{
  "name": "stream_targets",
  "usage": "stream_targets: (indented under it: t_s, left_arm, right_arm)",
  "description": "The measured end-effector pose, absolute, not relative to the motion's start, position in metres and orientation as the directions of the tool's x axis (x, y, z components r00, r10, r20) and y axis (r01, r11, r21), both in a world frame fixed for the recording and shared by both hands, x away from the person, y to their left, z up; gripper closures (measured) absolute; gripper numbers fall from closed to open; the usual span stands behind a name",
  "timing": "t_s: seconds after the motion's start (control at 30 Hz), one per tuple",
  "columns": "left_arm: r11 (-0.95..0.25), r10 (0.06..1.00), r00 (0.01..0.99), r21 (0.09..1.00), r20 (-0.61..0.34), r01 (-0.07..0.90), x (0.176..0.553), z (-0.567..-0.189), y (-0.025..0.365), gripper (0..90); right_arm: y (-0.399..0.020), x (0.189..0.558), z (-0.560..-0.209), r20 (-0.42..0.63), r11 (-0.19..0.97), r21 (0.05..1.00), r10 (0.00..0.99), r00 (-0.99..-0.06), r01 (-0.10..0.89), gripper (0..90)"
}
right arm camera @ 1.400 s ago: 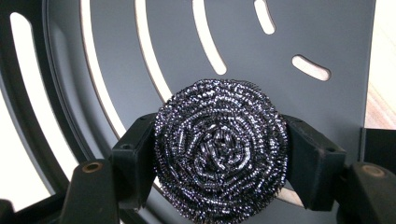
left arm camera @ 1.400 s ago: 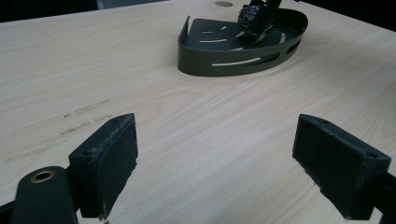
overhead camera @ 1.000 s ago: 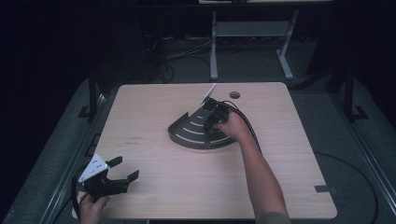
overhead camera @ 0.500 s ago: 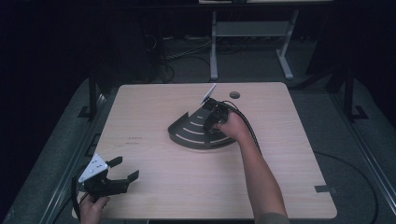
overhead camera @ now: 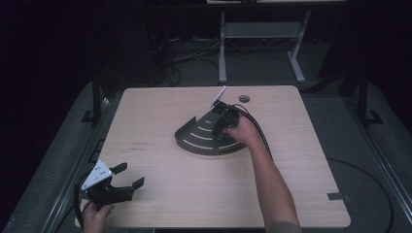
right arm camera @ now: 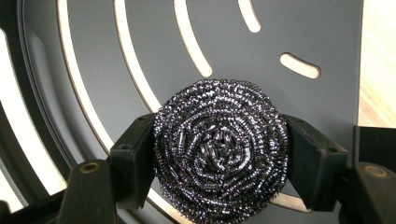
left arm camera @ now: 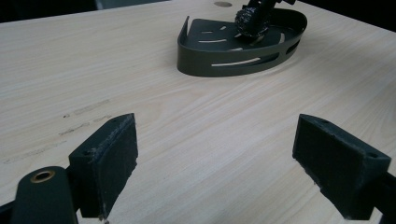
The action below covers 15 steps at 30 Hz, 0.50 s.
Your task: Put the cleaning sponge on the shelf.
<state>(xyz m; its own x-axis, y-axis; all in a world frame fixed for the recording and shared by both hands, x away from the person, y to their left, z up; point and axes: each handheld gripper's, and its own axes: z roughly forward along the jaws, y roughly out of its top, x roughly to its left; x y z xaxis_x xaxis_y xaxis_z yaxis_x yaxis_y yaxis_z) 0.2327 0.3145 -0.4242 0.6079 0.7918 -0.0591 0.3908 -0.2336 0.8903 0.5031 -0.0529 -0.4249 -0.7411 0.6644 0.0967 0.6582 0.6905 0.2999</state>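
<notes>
Wood table (overhead camera: 160, 194), dark room. Right gripper (right arm camera: 219, 154) pinches scourer (right arm camera: 219, 149) directly over tray (overhead camera: 194, 141) floor, mid-table. Left gripper (overhead camera: 127, 178) spread, empty, well apart at near-left corner.

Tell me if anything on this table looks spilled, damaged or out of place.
Nothing stands out. The dark slotted corner tray sits flat on the table, undamaged. The right gripper holds a steel wool scourer over it, intact. The left gripper is open near the table's edge. Only faint scuff marks show on the wood.
</notes>
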Motion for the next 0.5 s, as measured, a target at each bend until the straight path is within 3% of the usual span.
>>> stream_targets:
  t_s: [0.5]
  left_arm:
    - [-0.233,0.792,0.608,0.892,-0.058,0.388,0.2324,-0.4237,0.3143,13.3]
  right_arm:
    - [-0.0537,0.5014,-0.4217,0.101,0.685,0.301,0.669,-0.736,0.664,27.0]
